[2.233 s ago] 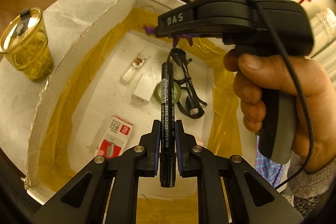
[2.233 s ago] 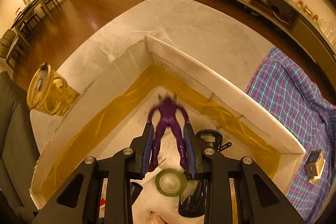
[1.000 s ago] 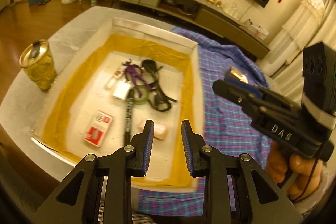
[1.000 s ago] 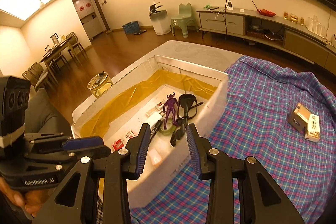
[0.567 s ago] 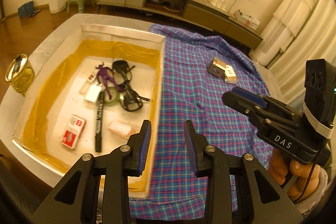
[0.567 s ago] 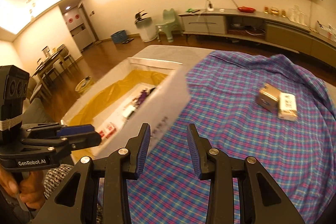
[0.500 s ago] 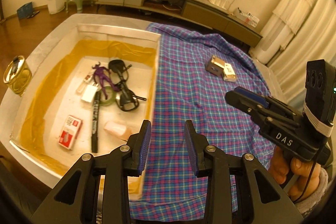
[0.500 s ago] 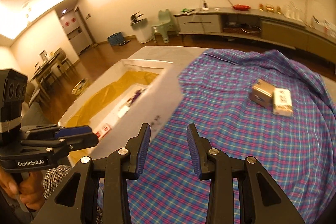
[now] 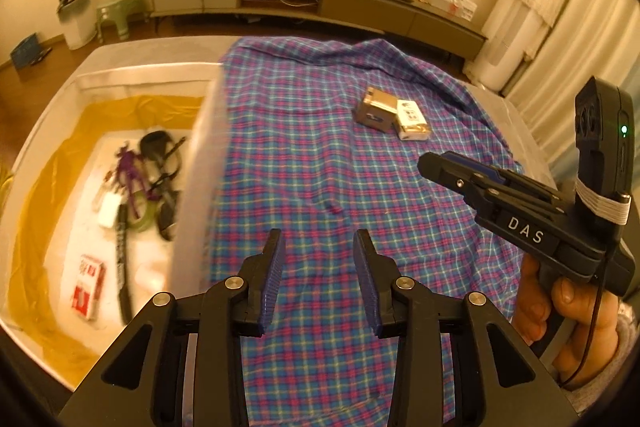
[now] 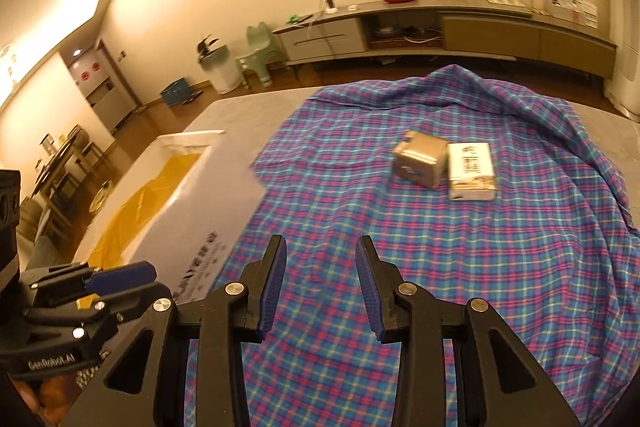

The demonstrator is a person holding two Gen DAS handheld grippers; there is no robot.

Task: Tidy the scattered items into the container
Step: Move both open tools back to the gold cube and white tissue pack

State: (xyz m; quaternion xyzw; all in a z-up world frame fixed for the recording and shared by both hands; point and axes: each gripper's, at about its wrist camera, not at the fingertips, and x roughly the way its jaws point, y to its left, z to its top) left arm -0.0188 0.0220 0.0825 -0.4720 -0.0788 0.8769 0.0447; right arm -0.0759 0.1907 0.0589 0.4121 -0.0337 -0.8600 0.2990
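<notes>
Plaid cloth point(image 10: 420, 259) covers the worktop under both tongs. Left tongs point(image 9: 318, 281) and right tongs point(image 10: 320, 285) hover with jaws spread wide, gripping nothing. Ahead and right of both, a tan box point(image 10: 420, 163) touches a white box point(image 10: 470, 171). Left of them stands the white container point(image 9: 188, 163), holding a purple figure point(image 9: 128, 167), glasses point(image 9: 160, 155), marker point(image 9: 122, 255) and red-white pack point(image 9: 88, 285).

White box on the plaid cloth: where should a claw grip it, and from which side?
Probably across the white box's short width, from above. It lies flat, long axis pointing away, its left side against the tan box, so a finger may need wedging between them. Right claw is open, empty.
</notes>
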